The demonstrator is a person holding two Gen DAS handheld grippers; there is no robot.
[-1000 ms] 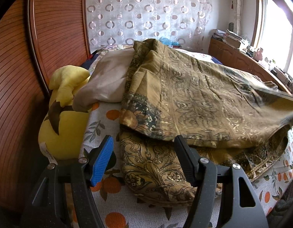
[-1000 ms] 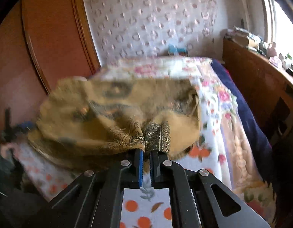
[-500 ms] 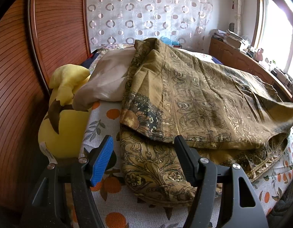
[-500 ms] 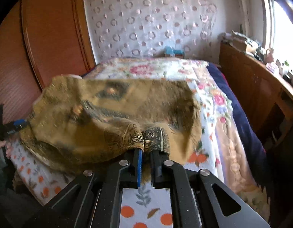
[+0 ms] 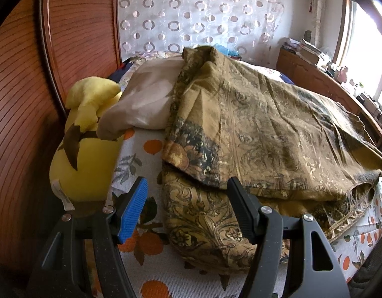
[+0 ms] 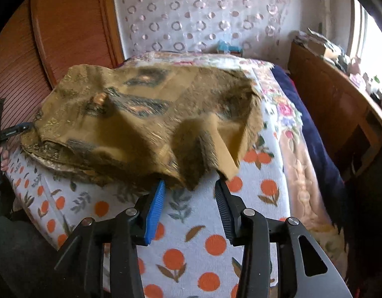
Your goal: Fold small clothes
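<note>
A brown and gold patterned garment (image 5: 260,144) lies folded over itself on the orange-print bed sheet (image 5: 141,154). It also shows in the right wrist view (image 6: 141,121), blurred by motion. My left gripper (image 5: 187,193) is open, its jaws straddling the garment's near corner without holding it. My right gripper (image 6: 189,193) is open and empty just in front of the garment's near edge, which hangs loose. The left gripper's tip shows at the far left of the right wrist view (image 6: 15,130).
A yellow plush toy (image 5: 84,149) and a beige pillow (image 5: 143,104) lie at the left of the bed by the wooden headboard (image 5: 22,94). A floral quilt (image 6: 285,109) covers the far side. A wooden cabinet (image 6: 334,104) stands on the right.
My right gripper was shut on the garment's edge and has opened, letting the cloth drop onto the pile. The top layer has settled lower. My left gripper has stayed open and still.
</note>
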